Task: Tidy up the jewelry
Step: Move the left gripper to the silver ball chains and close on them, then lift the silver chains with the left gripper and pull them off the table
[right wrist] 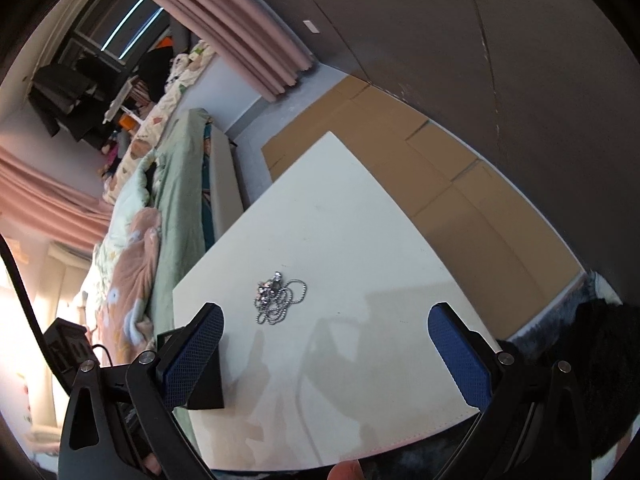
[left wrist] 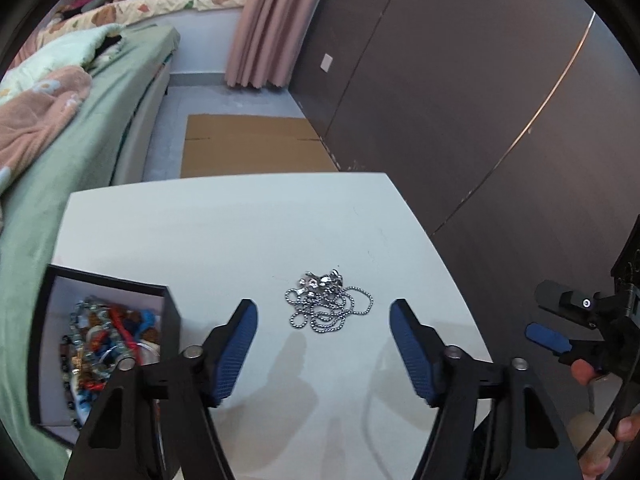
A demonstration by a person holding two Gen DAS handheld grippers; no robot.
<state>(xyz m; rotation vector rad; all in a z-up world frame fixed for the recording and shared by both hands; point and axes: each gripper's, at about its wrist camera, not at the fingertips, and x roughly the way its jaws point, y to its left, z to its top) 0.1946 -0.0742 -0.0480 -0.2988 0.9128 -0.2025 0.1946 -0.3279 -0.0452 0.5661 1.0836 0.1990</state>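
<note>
A tangled silver ball-chain necklace (left wrist: 329, 303) lies on the white table (left wrist: 240, 232); it also shows in the right wrist view (right wrist: 278, 298). A black jewelry box (left wrist: 100, 344) with a white lining holds several colourful bead pieces at the table's left; its dark corner shows in the right wrist view (right wrist: 206, 380). My left gripper (left wrist: 324, 312) is open and empty, its blue pads either side of the necklace, just short of it. My right gripper (right wrist: 326, 316) is open and empty above the table, with the necklace ahead toward its left finger. The right gripper also shows in the left wrist view (left wrist: 560, 320), at the far right edge.
A bed with green and pink bedding (left wrist: 60, 140) runs along the table's left side. Flat cardboard (left wrist: 252, 146) lies on the floor beyond the table. A dark wall (left wrist: 460, 100) stands to the right, with a pink curtain (left wrist: 272, 24) at the back.
</note>
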